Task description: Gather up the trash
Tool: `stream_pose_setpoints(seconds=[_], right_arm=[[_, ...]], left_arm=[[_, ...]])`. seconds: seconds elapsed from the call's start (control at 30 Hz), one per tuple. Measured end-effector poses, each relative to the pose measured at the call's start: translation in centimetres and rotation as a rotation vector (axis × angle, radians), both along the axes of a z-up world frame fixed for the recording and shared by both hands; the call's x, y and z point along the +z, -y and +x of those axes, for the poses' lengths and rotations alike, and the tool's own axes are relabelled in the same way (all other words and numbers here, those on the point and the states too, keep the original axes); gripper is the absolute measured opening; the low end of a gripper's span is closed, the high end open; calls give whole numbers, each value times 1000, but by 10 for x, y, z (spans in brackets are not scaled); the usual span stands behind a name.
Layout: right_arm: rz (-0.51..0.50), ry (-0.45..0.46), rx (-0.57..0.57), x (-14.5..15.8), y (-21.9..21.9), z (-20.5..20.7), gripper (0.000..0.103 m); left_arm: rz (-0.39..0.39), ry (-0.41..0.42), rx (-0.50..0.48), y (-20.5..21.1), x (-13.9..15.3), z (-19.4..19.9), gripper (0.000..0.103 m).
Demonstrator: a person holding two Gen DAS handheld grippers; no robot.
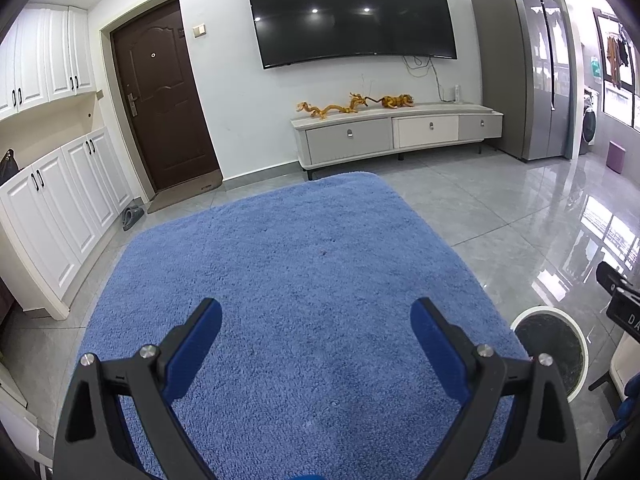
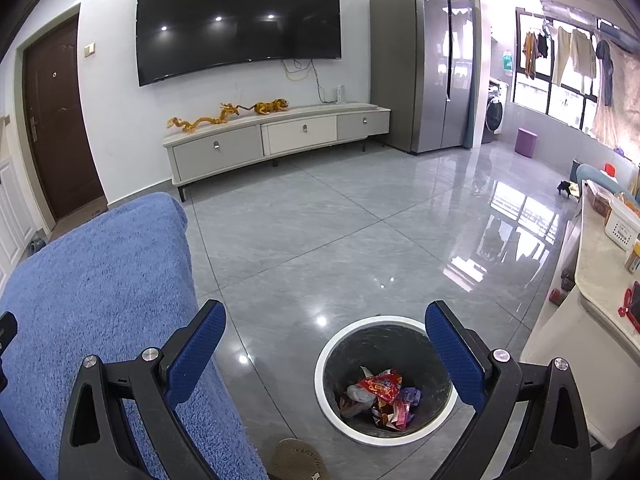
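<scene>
In the left view, the left gripper (image 1: 316, 320) hangs wide open and empty over the blue towel (image 1: 296, 264), with no trash on it. In the right view, the right gripper (image 2: 326, 322) is also spread and empty above the bin (image 2: 326, 396); the wrappers (image 2: 380, 396) lie inside. The collecting seems nearly done.

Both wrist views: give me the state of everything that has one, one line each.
left claw: open, empty
right claw: open, empty
trash bin: lidless, wrappers inside
wrappers: piled at the bin's bottom
TV: off
front door: shut
TV stand drawers: shut
</scene>
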State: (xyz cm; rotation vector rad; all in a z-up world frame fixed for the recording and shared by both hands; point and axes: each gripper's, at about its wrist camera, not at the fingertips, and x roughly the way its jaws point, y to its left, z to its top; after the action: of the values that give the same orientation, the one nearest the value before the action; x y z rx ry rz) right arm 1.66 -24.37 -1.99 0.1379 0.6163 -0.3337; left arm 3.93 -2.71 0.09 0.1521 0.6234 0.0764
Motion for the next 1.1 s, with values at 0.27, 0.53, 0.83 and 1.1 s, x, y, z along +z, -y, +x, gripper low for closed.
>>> stream_pose_setpoints(seconds=[0.27,0.53,0.83,1.1], right_arm=[[-11,-3,-1,1,-4,-1,99],[-16,-10,-6,-1,-3,0,99],[-17,-17,-14,-3,-4,1,99],[-23,-16,-18,-3,-6,0,99]], left_arm=[[-9,3,6,-5,2,0,96],[-13,0,6,-7,1,-1,96],[-13,-6,6,-9,-2,0,96],[-18,-9,4,-8,-3,1,96]])
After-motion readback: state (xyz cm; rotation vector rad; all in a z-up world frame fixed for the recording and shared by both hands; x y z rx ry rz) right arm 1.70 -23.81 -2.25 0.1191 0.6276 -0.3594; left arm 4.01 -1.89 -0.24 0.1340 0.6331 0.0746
